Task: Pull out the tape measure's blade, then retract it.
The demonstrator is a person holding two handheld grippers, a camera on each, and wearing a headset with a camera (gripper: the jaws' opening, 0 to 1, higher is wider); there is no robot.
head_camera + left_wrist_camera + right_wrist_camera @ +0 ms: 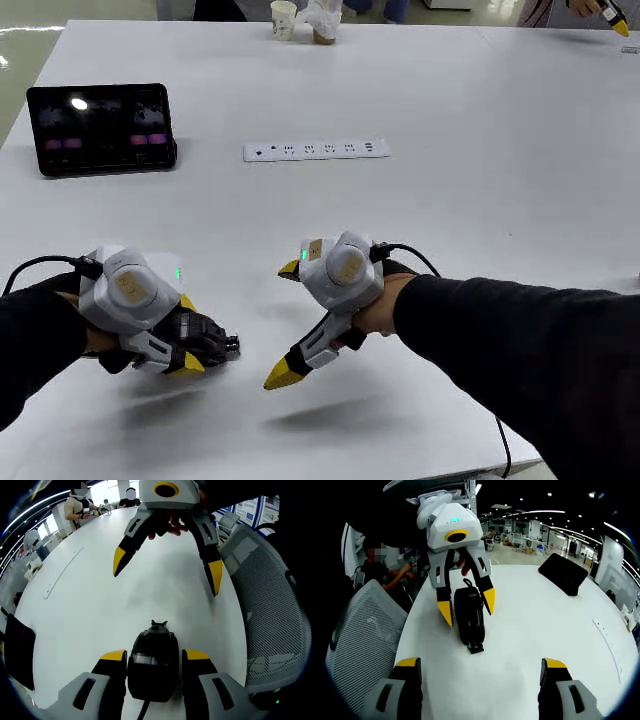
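Inspection of the bench from my station.

1. Left gripper point(190, 335): I see it low on the near left of the white table point(480, 200). Its yellow-tipped jaws are clamped on the black tape measure point(152, 672), one on each flat side of the case. The grip looks square in the left gripper view.

2. Tape measure: the case stands on edge between those jaws, its mouth pointing toward the other gripper. The hook tab point(476, 649) sits right at the mouth of the case. I cannot tell whether the case rests on the table or hangs just above it.

3. Right gripper point(287, 321): it is near the middle of the near edge, facing the left one, with its jaws spread wide and nothing between them. The tips are near the tape measure but apart from it. A black cable point(415, 255) runs back from its body along the sleeve.

4. Surroundings: a dark tablet point(100, 128) stands at the far left of the table. A white power strip point(316, 150) lies flat beyond the grippers, and a paper cup point(284, 19) stands at the far edge. A grey mesh chair point(265, 610) stands beside the table.
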